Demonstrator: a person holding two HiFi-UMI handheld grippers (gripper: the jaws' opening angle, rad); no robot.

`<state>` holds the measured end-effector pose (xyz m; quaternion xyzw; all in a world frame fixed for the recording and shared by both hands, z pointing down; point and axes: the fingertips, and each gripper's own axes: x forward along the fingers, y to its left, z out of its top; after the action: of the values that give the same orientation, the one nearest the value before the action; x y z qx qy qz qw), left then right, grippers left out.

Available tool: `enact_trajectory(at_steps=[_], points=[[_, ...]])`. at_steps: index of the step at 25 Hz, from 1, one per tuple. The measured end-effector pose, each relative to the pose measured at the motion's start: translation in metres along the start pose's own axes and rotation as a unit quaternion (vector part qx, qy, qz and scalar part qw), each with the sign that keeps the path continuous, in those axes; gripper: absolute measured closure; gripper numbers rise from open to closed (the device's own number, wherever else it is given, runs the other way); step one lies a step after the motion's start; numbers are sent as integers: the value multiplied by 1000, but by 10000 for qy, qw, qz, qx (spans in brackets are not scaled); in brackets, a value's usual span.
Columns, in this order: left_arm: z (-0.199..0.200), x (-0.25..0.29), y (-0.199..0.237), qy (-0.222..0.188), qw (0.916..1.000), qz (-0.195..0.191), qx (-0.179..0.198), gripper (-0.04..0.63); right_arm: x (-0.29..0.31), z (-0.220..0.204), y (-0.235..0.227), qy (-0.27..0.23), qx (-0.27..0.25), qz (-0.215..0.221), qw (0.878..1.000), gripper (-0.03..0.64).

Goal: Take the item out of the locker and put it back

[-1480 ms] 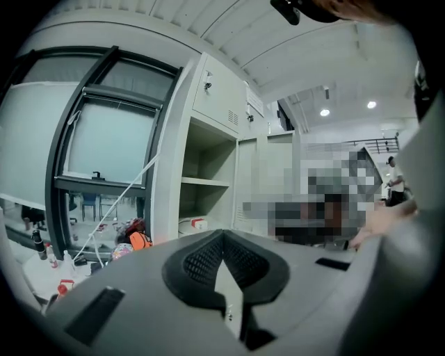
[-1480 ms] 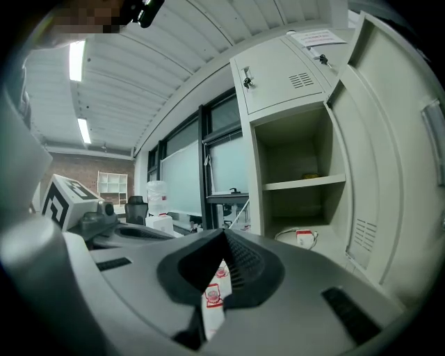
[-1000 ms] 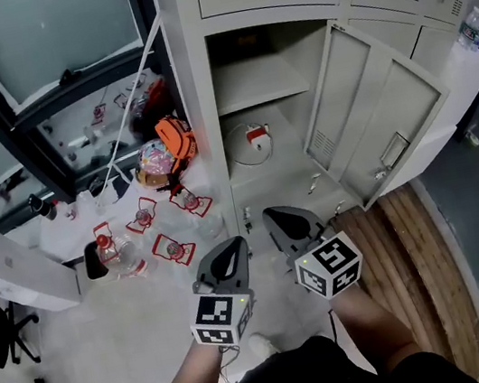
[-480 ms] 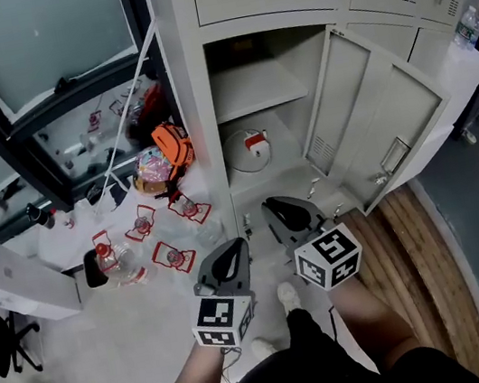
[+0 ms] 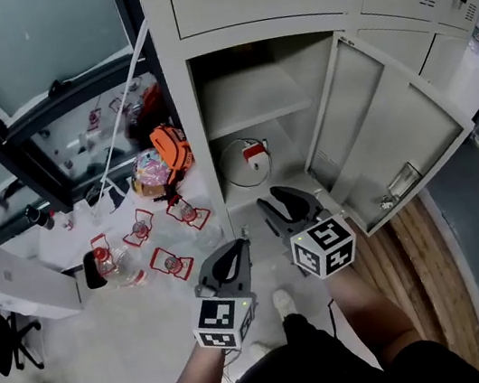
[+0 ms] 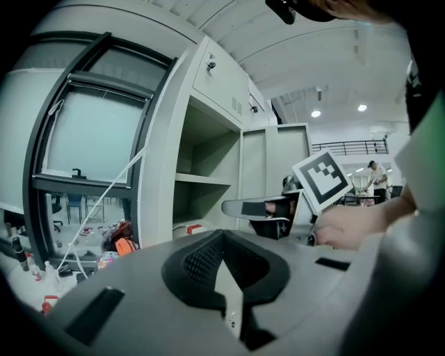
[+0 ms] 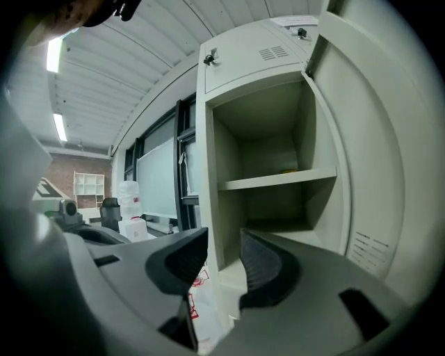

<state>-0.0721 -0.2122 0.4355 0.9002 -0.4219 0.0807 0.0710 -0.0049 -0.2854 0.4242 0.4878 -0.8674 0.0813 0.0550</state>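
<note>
My right tool has just been opening. Its two dark pads stand apart with a clear gap, and nothing sits between them. Through the gap I look into the open locker. From the head view this tool sits just in front of the locker's lower opening, pointing in, with its marker cube behind it toward me.

My left tool is closed, its pads meeting at the tips with nothing in them. It hangs beside the right one and a little further back from the locker. In the left gripper view the right tool passes across in front of the locker.

The item, round and white with a red-and-white label, lies on the bottom of the locker under the shelf. It is just beyond the right tool's tips and apart from them. A corner of it shows in the left gripper view.

The locker door is swung wide open to the right. To the left of the locker, an orange bag and several bottles with red labels lie on the floor under the window. A white box is further left.
</note>
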Motion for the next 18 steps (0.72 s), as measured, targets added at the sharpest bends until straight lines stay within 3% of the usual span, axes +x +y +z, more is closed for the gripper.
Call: enact_trajectory(at_steps=[18], points=[[3,76,12,63,10000,-15,-69,592,85,-38,-96,717,-68,-313,9969,425]])
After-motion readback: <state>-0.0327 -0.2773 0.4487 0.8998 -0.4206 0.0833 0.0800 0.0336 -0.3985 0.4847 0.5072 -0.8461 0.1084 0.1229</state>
